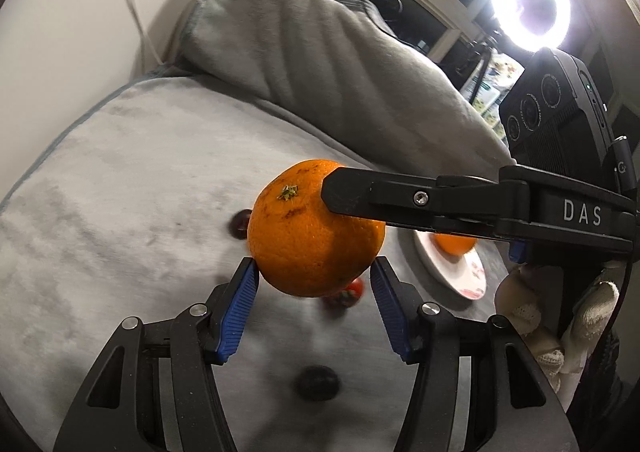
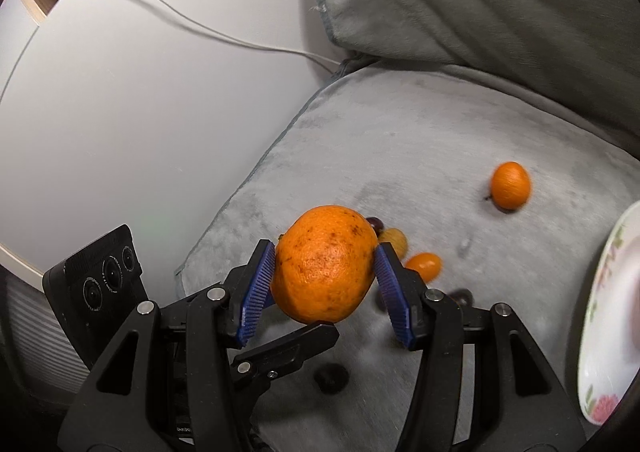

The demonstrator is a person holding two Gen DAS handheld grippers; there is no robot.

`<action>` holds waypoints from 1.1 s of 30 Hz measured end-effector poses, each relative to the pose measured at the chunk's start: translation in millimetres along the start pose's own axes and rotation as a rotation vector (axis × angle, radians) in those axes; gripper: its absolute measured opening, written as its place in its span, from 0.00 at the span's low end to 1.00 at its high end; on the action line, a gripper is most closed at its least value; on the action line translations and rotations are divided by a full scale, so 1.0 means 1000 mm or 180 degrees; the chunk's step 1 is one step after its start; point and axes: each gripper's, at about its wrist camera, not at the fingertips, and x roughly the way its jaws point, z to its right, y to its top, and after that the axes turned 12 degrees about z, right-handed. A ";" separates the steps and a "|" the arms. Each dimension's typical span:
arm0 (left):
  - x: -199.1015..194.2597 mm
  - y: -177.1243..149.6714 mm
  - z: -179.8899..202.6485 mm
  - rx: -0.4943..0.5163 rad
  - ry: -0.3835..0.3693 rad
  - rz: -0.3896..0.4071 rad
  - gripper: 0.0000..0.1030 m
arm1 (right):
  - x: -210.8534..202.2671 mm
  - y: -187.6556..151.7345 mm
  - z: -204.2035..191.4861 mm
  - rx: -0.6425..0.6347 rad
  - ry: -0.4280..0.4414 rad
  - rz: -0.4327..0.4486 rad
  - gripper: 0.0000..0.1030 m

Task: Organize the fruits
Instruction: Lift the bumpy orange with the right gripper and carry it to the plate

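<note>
Grips the orange [image 2: 326, 272] crosswise in mid-air: right gripper [image 2: 325, 250] half open, pads pressed on both flanks; left gripper [image 1: 314, 263] likewise half open, tips against its lower sides. Lies squarely ahead of both tools. Probably calls for releasing one hold; plate [image 2: 600, 292] waits off the right gripper's right side, nearer that hand.

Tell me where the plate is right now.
The plate lies on the cushion at the right edge of the right wrist view; in the left wrist view it is right of the held orange, with a second orange on it.
</note>
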 end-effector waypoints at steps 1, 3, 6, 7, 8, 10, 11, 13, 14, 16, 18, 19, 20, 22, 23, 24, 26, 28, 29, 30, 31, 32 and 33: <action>0.000 -0.001 0.003 0.0020 -0.0022 -0.0007 0.55 | -0.005 -0.001 0.001 0.0002 -0.0012 0.0022 0.53; 0.002 -0.002 0.011 0.0052 -0.0065 -0.0019 0.55 | -0.020 -0.005 0.005 0.0012 -0.0043 0.0084 0.53; 0.006 -0.003 0.025 0.0110 -0.0144 -0.0046 0.55 | -0.037 -0.009 0.012 0.0056 -0.0099 0.0176 0.53; 0.007 -0.005 0.029 0.0131 -0.0176 -0.0060 0.55 | -0.044 -0.011 0.015 0.0076 -0.0124 0.0209 0.53; 0.009 -0.006 0.034 0.0149 -0.0210 -0.0080 0.55 | -0.050 -0.013 0.018 0.0086 -0.0153 0.0240 0.53; 0.014 -0.007 0.041 0.0175 -0.0272 -0.0119 0.55 | -0.061 -0.017 0.022 0.0095 -0.0201 0.0292 0.53; 0.017 -0.009 0.046 0.0177 -0.0313 -0.0147 0.55 | -0.067 -0.019 0.026 0.0114 -0.0237 0.0322 0.53; 0.022 -0.011 0.054 0.0187 -0.0384 -0.0187 0.55 | -0.076 -0.022 0.031 0.0137 -0.0290 0.0368 0.53; 0.024 -0.011 0.058 0.0204 -0.0409 -0.0201 0.55 | -0.080 -0.023 0.034 0.0154 -0.0312 0.0391 0.53; 0.030 -0.013 0.067 0.0261 -0.0453 -0.0227 0.55 | -0.091 -0.026 0.043 0.0224 -0.0344 0.0447 0.53; 0.034 -0.014 0.074 0.0313 -0.0485 -0.0250 0.55 | -0.098 -0.028 0.051 0.0291 -0.0360 0.0487 0.53; 0.036 -0.014 0.079 0.0337 -0.0511 -0.0268 0.55 | -0.101 -0.030 0.055 0.0317 -0.0371 0.0505 0.53; 0.039 -0.015 0.083 0.0353 -0.0530 -0.0283 0.55 | -0.106 -0.031 0.060 0.0345 -0.0383 0.0527 0.53; 0.041 -0.018 0.090 0.0392 -0.0567 -0.0312 0.55 | -0.114 -0.033 0.068 0.0401 -0.0408 0.0561 0.53; 0.044 -0.019 0.094 0.0418 -0.0588 -0.0328 0.55 | -0.117 -0.034 0.071 0.0425 -0.0417 0.0576 0.53; 0.048 -0.019 0.098 0.0436 -0.0601 -0.0340 0.55 | -0.120 -0.035 0.075 0.0450 -0.0428 0.0593 0.53; 0.052 -0.021 0.104 0.0471 -0.0644 -0.0378 0.55 | -0.127 -0.038 0.083 0.0509 -0.0452 0.0626 0.53; 0.055 -0.023 0.110 0.0516 -0.0682 -0.0416 0.55 | -0.134 -0.041 0.091 0.0570 -0.0477 0.0667 0.53; 0.058 -0.024 0.114 0.0532 -0.0693 -0.0436 0.55 | -0.137 -0.043 0.095 0.0609 -0.0490 0.0681 0.53; 0.062 -0.025 0.117 0.0542 -0.0707 -0.0467 0.55 | -0.138 -0.044 0.098 0.0638 -0.0501 0.0691 0.53; 0.063 -0.027 0.119 0.0556 -0.0714 -0.0482 0.55 | -0.141 -0.045 0.102 0.0677 -0.0514 0.0706 0.53; 0.066 -0.028 0.122 0.0581 -0.0722 -0.0497 0.56 | -0.144 -0.047 0.106 0.0710 -0.0527 0.0723 0.53; 0.068 -0.028 0.124 0.0597 -0.0727 -0.0510 0.56 | -0.146 -0.048 0.109 0.0742 -0.0532 0.0734 0.53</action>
